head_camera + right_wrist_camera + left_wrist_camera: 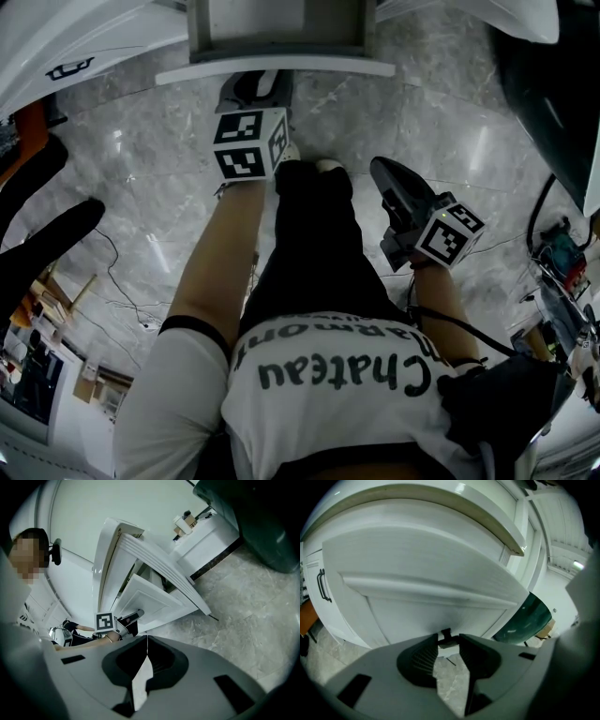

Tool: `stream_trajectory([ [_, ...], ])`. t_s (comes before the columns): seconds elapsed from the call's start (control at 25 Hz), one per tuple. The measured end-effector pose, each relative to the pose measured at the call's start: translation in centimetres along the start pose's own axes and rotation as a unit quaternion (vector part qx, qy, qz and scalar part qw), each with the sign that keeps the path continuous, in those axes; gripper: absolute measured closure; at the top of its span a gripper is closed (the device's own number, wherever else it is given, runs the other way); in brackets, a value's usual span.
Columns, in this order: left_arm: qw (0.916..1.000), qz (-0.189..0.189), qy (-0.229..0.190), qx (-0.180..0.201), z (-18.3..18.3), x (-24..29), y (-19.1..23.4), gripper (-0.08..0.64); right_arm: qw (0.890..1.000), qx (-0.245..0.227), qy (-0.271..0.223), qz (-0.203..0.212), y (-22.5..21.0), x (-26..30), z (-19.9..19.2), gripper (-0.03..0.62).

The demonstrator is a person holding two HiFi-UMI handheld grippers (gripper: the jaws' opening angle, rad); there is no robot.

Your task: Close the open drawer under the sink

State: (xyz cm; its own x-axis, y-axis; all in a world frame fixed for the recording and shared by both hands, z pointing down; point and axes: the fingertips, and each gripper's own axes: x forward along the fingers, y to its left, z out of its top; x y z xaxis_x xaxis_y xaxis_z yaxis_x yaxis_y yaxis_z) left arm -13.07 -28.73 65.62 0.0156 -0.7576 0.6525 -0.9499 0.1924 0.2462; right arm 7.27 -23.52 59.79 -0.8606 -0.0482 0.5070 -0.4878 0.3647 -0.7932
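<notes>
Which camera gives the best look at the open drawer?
The right gripper view: it shows the drawer from the side, pulled well out. The head view catches only its front end, and the left gripper view is filled by its front panel.

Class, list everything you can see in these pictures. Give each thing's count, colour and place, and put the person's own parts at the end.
drawer: one, white front, grey inside, pulled open at the top of the head view
cabinet handle: one, black, on the white cabinet left of the drawer
rounded container: one, dark green, right of the cabinet
floor: one, grey marble, under everything
cables: a few, black, at the right edge
left claw: one, grey, open, tips close to the drawer front
right claw: one, grey, shut, empty, back from the drawer
marker cubes: two, black and white, one on each claw
T-shirt: one, white, dark lettering
trousers: one pair, black
</notes>
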Motion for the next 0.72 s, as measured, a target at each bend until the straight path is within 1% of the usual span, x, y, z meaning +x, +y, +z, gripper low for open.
stream_trajectory([
  [0.2,1.0000,-0.003,-0.004,0.000,0.8,0.5,0.2,0.419,1.000,0.013,-0.002,0.004,0.1,0.1,-0.2,0.580],
  [0.72,0.9998,-0.004,-0.013,-0.011,3.0,2.2,1.0,0.419,1.000,0.022,-0.005,0.002,-0.5,0.2,0.1,0.580],
])
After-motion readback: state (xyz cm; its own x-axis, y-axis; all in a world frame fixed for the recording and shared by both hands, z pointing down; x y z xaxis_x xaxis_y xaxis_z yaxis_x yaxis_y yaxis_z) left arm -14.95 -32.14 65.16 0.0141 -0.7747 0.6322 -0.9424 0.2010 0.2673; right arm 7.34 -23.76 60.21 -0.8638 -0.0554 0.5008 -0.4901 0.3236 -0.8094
